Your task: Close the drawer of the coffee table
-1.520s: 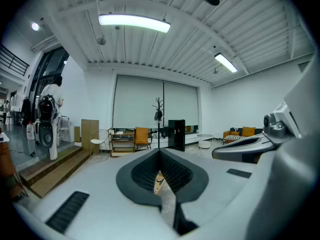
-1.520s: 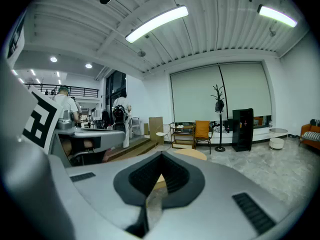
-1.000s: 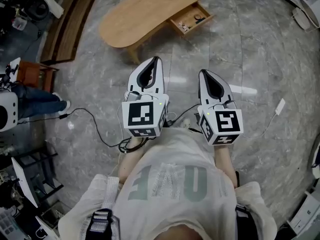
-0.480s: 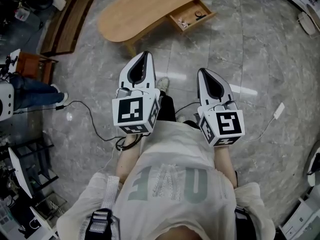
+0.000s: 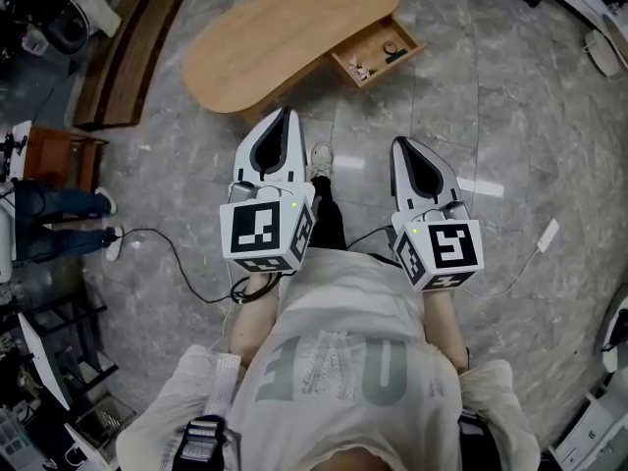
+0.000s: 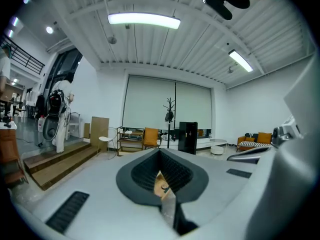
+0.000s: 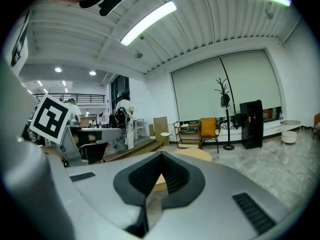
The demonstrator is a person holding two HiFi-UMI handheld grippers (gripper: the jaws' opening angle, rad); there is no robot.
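The oval wooden coffee table [image 5: 275, 32] stands at the top of the head view. Its drawer [image 5: 377, 55] is pulled out at the table's right end, with a few small items inside. My left gripper [image 5: 285, 116] and right gripper [image 5: 402, 145] are held side by side in front of my body, both pointing at the table and well short of it. Each is shut with nothing between the jaws. In the left gripper view the gripper [image 6: 160, 153] shows a sliver of the table through its gap. The right gripper [image 7: 161, 157] has the table top [image 7: 196, 155] just beyond it.
A black cable [image 5: 172, 248] runs over the marble floor on the left, and a white plug [image 5: 548, 234] with its cord lies on the right. A wooden platform [image 5: 123, 57] and a stool [image 5: 59, 153] are at the left, beside a person's legs [image 5: 54, 226].
Both grippers have moved forward toward the table together and stayed shut. The table and its open drawer sit lower and larger in the head view.
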